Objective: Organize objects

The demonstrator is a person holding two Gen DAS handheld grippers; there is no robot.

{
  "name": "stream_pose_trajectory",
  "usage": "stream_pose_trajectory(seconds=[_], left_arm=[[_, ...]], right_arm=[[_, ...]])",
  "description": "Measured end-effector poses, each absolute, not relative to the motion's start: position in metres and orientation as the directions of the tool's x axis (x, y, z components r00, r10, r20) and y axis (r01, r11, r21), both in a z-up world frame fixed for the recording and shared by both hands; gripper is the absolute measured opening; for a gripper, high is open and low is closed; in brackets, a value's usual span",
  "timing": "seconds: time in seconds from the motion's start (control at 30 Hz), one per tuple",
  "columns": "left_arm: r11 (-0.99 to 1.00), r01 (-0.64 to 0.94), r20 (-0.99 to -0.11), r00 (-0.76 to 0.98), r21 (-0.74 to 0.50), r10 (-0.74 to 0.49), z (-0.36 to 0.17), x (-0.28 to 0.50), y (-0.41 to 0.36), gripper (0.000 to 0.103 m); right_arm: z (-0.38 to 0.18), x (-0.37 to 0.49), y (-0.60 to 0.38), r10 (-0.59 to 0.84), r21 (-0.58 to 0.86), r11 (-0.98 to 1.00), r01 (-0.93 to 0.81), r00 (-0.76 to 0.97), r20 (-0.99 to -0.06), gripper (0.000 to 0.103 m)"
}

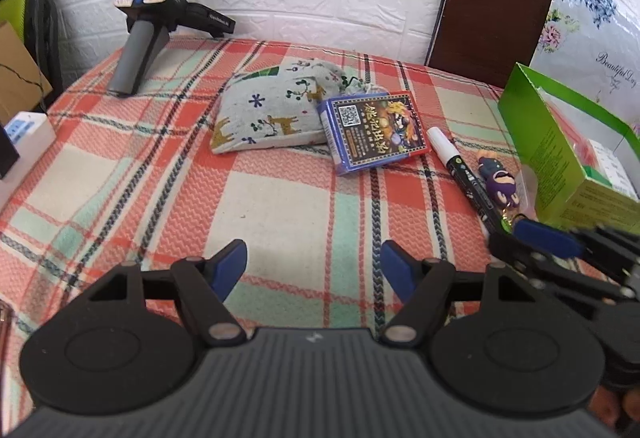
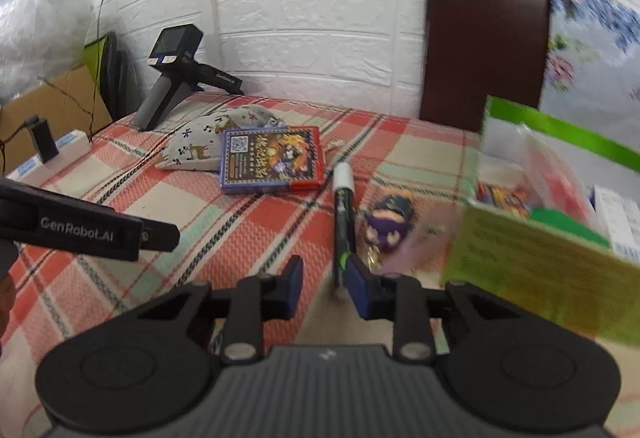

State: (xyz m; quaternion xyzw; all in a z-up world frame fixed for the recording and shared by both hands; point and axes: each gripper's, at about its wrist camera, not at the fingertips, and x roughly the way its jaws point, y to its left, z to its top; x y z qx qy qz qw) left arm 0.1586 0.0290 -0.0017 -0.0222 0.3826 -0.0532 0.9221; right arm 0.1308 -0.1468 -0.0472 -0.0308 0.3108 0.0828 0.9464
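The marker (image 2: 343, 215), a slim, smooth, white-capped cylinder, lies on the woven plaid cloth (image 2: 256, 234) between card box (image 2: 272, 159) and keychain (image 2: 390, 224). The right gripper (image 2: 322, 284) brackets its near end, jaws not yet clamped. Risk: it rolls free or snags the keychain. The left gripper (image 1: 314, 268) hangs released, empty.
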Motion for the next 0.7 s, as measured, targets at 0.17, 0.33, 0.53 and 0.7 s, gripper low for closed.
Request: stream_pose_trajectory(seconds=[0.17,0.33,0.53,0.7], left_arm=[[0.986,0.099,-0.718,0.677,-0.131,-0.164,-0.004,0.166,0.027,0.075],[0.956,0.121,-0.741,0.608,-0.266,-0.283,-0.008,0.172,0.028,0.075],[0.909,0.159,-0.741,0.535,-0.385,-0.407,-0.012,0.168,0.011,0.077],[0.879,0.203,-0.733,0.49,-0.431,-0.472,-0.007,0.159,-0.009,0.033]], right_arm=[[-0.063,0.157,-0.148,0.096,-0.044,0.986,-0.163,0.755,-0.649,0.021],[-0.059,0.138,-0.156,0.196,0.096,0.979,-0.177,0.723,-0.663,0.019],[-0.063,0.107,-0.184,0.488,0.506,0.847,-0.165,0.621,-0.613,0.02],[-0.047,0.093,-0.187,0.514,0.508,0.833,-0.219,0.645,-0.566,0.018]])
